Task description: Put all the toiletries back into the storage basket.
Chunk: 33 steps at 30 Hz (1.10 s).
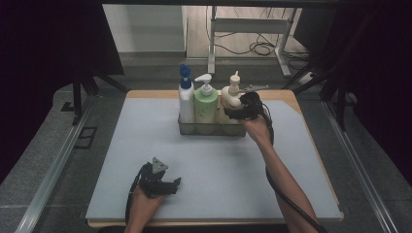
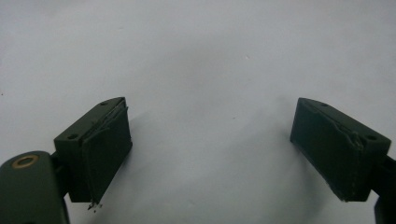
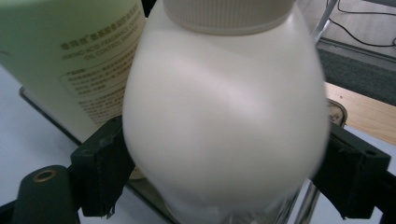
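Looking along my right jaws, I see small grey print on the green bottle (image 3: 70,56). The top line is in Chinese characters too small for me to make out. Under it runs a line of Latin capitals that seems to start "AMINO ACID", the rest blurred. A boxed block of finer print below is unreadable.

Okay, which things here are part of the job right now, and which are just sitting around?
In the job: cream bottle, between the right gripper jaws; metal tray it stands in.

Sitting around: green bottle, white bottle with blue cap, left gripper open over the mat.
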Tool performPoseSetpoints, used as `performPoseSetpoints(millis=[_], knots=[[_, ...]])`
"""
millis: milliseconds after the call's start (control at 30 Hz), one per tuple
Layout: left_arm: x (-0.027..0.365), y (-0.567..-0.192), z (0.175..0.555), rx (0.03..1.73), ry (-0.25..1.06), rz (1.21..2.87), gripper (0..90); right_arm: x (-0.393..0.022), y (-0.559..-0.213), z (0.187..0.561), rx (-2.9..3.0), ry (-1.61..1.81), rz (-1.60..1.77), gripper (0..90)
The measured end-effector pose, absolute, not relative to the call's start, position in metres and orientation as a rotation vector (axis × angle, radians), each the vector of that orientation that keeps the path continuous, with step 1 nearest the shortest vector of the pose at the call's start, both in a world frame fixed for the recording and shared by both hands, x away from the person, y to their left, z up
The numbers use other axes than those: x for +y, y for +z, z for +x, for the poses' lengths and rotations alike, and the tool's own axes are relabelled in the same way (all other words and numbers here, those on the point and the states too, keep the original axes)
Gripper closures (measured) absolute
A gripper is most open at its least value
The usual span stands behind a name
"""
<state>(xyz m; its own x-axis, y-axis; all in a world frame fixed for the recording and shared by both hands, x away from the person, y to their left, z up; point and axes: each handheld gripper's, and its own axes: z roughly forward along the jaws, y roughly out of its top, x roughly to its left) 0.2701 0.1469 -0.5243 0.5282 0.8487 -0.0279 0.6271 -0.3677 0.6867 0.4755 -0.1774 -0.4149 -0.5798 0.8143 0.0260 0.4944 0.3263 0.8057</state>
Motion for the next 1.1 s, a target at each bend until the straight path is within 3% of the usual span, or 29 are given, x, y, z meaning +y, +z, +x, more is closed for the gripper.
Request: performPoseSetpoints(millis=[333, 700, 733, 800, 867, 1100], knots=[[0.147, -0.524, 0.270, 1.193, 0.441, 2.116, 12.0, -0.197, -0.401, 0.455, 2.261, 1.143, 1.099, 18.9], [0.147, -0.524, 0.270, 1.193, 0.441, 2.118, 12.1, -0.221, -0.399, 0.441, 2.293, 1.151, 1.110, 39.9], [0.147, -0.524, 0.270, 1.193, 0.441, 2.118, 12.0, -0.226, -0.402, 0.443, 2.294, 1.139, 1.127, 45.9], [0.147, -0.524, 0.270, 1.193, 0.441, 2.118, 12.0, -0.228, -0.404, 0.444, 2.296, 1.130, 1.136, 48.9], [0.147, -0.524, 0.270, 1.193, 0.441, 2.118, 12.0, -0.233, -0.411, 0.448, 2.294, 1.101, 1.163, 61.0], [0.147, -0.524, 0.270, 1.194, 0.441, 2.117, 12.0, -0.233, -0.426, 0.459, 2.304, 1.096, 1.174, 81.7]])
